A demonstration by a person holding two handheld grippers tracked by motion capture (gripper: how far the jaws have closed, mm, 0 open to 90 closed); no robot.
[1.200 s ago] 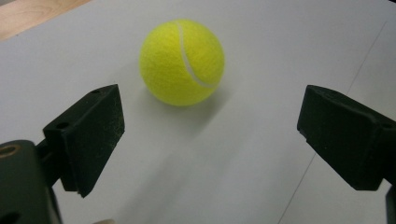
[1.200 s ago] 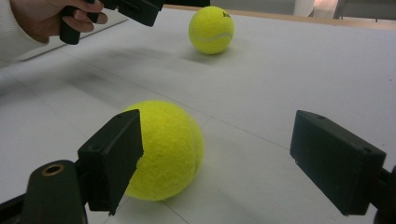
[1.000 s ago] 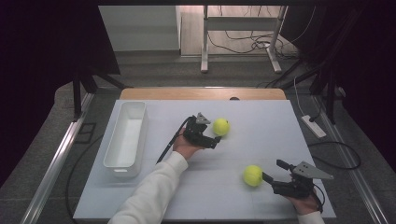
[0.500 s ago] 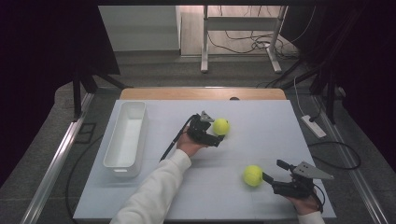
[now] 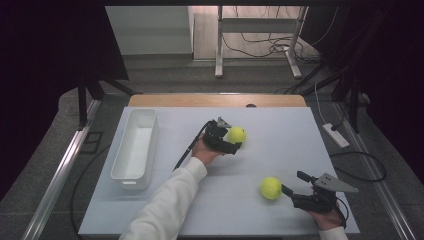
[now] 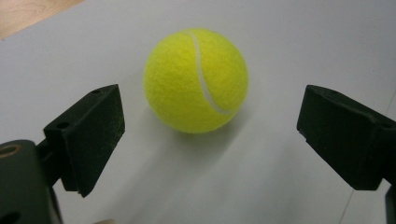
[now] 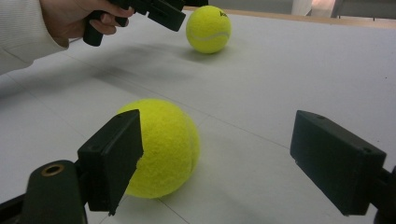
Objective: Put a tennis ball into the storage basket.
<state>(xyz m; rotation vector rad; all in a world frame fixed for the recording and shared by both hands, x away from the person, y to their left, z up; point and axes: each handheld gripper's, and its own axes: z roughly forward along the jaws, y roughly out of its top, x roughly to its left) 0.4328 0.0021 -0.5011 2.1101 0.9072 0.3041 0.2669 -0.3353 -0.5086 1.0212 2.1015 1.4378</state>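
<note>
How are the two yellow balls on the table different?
The far tennis ball lies mid-table at the open left gripper; the near tennis ball lies by the table's front edge at the open right gripper. The far one shows dark lettering, the near one none. Both are yellow, fuzzy and ungripped.

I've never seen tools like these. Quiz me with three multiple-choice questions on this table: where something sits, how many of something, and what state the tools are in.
1. Where is the white bin?
A. at the table's left side
B. between the balls
C. on the floor

2. How many tennis balls lie on the table?
A. one
B. two
C. four

3. How do the left gripper's jaws stand?
A. shut on a ball
B. open, ball ahead of them
C. shut on nothing

Answers:
1 A: the high view shows it left of both hands.
2 B: the far tennis ball and the near tennis ball.
3 B: the left gripper view shows both jaws apart from the ball.
</note>
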